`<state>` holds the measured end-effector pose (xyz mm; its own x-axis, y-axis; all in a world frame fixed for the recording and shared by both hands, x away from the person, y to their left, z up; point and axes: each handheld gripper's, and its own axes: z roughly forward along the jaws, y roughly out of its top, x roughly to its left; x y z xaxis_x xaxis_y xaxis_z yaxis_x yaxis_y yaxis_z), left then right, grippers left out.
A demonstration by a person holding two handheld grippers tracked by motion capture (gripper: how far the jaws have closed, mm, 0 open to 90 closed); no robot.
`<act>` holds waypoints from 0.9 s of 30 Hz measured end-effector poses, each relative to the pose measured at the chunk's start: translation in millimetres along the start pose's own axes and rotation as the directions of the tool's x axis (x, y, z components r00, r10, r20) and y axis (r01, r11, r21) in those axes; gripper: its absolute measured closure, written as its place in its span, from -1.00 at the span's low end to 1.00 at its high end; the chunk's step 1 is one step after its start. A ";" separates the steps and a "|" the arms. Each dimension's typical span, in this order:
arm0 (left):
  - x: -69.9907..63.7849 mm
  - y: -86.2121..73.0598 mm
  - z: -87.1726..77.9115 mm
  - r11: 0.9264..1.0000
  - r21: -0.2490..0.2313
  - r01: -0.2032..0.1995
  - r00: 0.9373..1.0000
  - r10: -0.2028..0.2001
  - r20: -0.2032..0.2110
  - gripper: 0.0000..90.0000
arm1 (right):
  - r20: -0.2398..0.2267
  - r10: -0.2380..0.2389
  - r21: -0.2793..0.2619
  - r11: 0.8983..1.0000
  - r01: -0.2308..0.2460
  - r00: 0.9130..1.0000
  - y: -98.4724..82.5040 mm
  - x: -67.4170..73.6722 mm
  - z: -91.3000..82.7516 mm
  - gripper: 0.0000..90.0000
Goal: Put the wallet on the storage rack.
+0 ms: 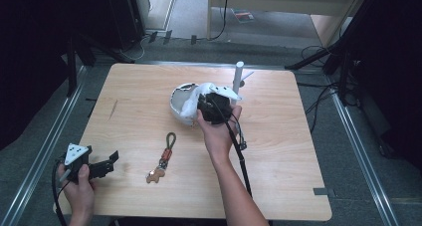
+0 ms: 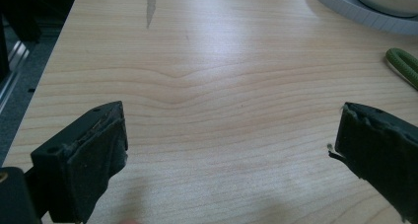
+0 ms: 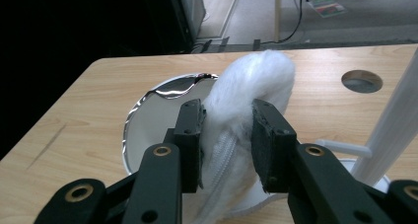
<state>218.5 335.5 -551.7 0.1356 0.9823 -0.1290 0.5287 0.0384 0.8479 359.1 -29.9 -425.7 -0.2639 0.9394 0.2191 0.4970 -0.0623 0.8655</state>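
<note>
The right gripper (image 3: 226, 135) has its two black jaws pinched on a white fluffy pouch (image 3: 251, 86), gripping it at mid-body beside its zipper; the pouch's upper end curls over above the jaws, while its lower end hangs below them. Just behind and under the jaws lies a white bowl (image 3: 148, 110) with a shiny rim, and in the high view the pouch (image 1: 191, 104) drapes over that bowl (image 1: 175, 99), so it seems caught partway, either being lifted out or lowered in; I cannot tell which. To the gripper's right stands a white stand (image 3: 394, 125) with a short peg pointing toward the jaws, possibly the place where the pouch is meant to hang. The left gripper (image 2: 231, 150) waits near the table's front corner, its jaws spread wide over bare wood with nothing between them. A keychain (image 1: 163, 159) lies untouched between the two grippers on the table (image 1: 278, 186). By my judgement, the grasp is made, but the placing remains.
</note>
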 end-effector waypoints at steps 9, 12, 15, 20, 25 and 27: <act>0.1 0.0 0.1 1.000 0.000 0.001 1.000 -0.001 0.001 -1.00 | 0.070 -0.045 0.039 0.998 0.043 0.997 -2.6 2.3 16.7 0.55; 0.1 0.1 0.2 1.000 0.002 0.001 1.000 -0.001 0.000 -1.00 | 0.060 -0.040 0.064 0.997 0.036 0.997 -4.3 -1.9 20.7 0.49; -0.2 0.2 0.4 1.000 0.004 0.000 1.000 0.000 -0.001 -1.00 | 0.037 -0.045 0.066 0.997 0.042 0.998 -4.6 -5.2 19.7 0.38; 0.1 0.1 0.2 1.000 0.002 0.001 1.000 -0.001 0.000 -1.00 | 0.002 -0.029 0.055 0.998 0.029 1.000 -8.7 -9.2 17.0 0.13; -0.1 0.1 0.4 1.000 0.002 0.001 1.000 -0.001 0.000 -1.00 | -0.024 -0.023 0.052 0.998 0.024 0.999 -11.8 -15.0 12.6 0.09; -0.1 0.1 0.4 1.000 0.002 0.000 1.000 0.000 -0.001 -1.00 | -0.041 -0.021 0.050 0.998 0.023 0.999 -12.9 -16.8 9.6 0.07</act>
<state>218.9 335.3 -551.8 0.1347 0.9824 -0.1290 0.5308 0.0384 0.8466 365.1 -41.6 -444.9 -0.3080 0.9259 0.2188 0.5312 -0.0234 0.8469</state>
